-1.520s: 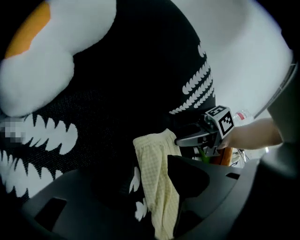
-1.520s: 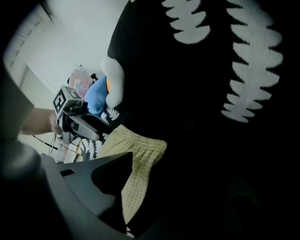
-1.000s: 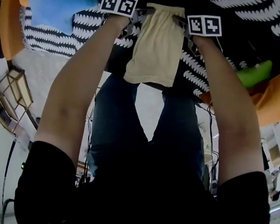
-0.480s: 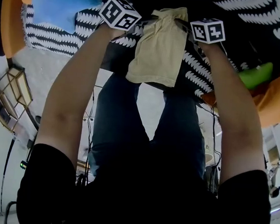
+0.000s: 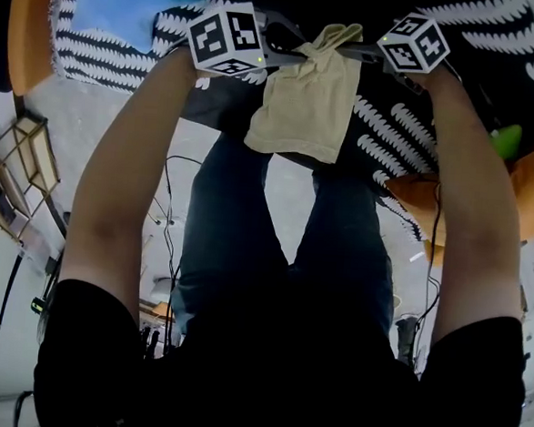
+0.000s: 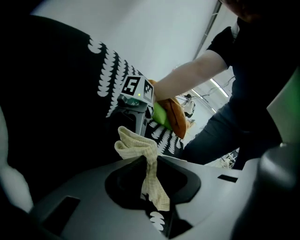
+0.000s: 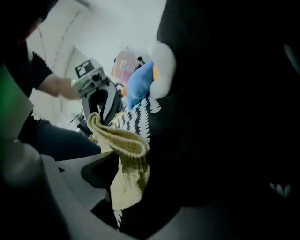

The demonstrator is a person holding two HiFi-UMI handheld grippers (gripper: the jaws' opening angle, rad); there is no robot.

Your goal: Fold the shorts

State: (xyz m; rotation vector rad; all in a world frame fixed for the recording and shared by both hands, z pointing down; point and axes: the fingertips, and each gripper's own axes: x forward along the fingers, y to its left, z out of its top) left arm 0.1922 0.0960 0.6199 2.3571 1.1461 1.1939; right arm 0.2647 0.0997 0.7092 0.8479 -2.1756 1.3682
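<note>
Jaws of the left gripper [image 6: 151, 176], having just been closing, are clenching a bunch of the cream shorts [image 5: 307, 101], while those of the right gripper [image 7: 124, 187], just opening, are standing released with the waistband [image 7: 124, 140] draped between them. I am dangling the shorts at twelve o'clock in the head view. I am judging this a mid-fold regrasp: next, the right gripper needs a fresh corner hold.

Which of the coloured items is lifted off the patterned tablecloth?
The pale yellow shorts, on which the left gripper has just closed; the blue item and green item lie aside.
</note>
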